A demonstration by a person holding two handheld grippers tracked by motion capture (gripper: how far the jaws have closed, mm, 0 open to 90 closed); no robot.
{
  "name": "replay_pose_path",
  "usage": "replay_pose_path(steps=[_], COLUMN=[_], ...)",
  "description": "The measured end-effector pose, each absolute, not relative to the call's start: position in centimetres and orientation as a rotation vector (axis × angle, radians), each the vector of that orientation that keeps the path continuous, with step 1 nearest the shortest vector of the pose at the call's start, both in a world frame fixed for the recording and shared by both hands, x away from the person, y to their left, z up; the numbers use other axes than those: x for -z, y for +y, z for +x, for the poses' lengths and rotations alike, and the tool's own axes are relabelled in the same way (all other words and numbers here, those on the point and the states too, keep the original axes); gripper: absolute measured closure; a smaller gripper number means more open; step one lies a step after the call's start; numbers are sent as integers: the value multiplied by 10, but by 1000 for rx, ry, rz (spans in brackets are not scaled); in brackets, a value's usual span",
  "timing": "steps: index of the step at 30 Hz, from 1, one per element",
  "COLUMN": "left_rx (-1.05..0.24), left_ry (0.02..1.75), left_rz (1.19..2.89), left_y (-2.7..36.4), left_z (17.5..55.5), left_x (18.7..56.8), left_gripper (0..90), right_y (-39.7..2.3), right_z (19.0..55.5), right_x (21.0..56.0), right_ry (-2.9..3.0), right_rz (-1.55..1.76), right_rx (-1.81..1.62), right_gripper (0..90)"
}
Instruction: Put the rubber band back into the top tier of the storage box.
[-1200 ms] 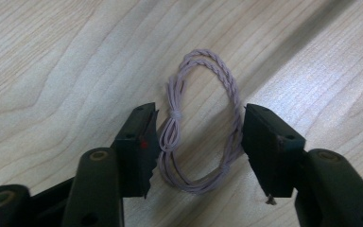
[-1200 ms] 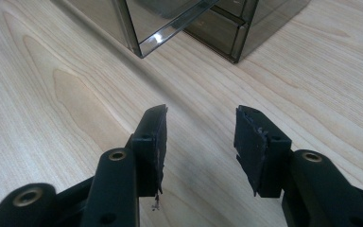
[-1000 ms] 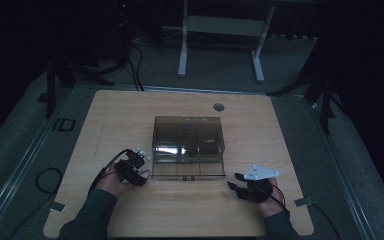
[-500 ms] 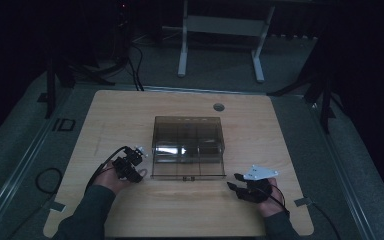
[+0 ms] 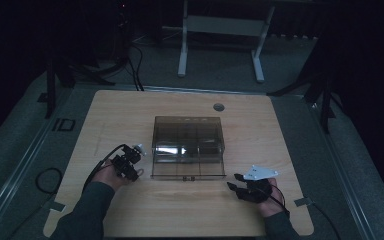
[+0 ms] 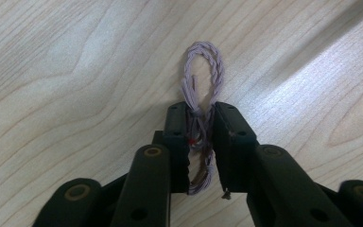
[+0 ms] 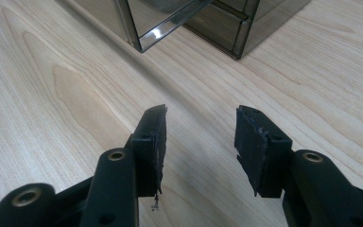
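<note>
Two black handheld grippers, dark sleeves at the table's near edge

The left gripper [image 6: 200,137] shows matte black jaws with round brass-coloured pivot screws and small holes in the links; the right gripper [image 7: 199,142] has the same build, its pads scuffed and ragged at the edges. It carries a pale grey three-cornered plate, black cables trail back, and both forearms wear dark grey-green sleeves.

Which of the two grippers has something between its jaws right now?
The left gripper: its jaws have just been closing on a twisted purple string loop lying on the table. The right gripper stands open with nothing between its jaws.
</note>
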State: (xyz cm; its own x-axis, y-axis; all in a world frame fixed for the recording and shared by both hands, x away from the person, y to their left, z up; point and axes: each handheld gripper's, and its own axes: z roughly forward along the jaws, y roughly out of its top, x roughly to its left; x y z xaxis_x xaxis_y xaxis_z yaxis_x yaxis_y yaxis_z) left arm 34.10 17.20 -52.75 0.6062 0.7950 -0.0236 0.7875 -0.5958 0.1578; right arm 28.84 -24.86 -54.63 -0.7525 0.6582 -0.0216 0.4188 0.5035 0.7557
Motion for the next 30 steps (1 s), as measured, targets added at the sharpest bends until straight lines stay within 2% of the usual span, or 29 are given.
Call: replay_pose_path(steps=[9, 30], left_rx=[-69, -65], left_ry=[1302, 1276], left_rz=[2696, 2697], left_y=[173, 178], left_z=[341, 336], left_x=[528, 517], left_gripper=[854, 862], right_y=[-248, -249], right_z=[288, 290], right_x=[546, 549], right_ry=[2444, 2440], right_rz=[907, 919], right_rx=[-1103, -1087], right_gripper=[541, 526])
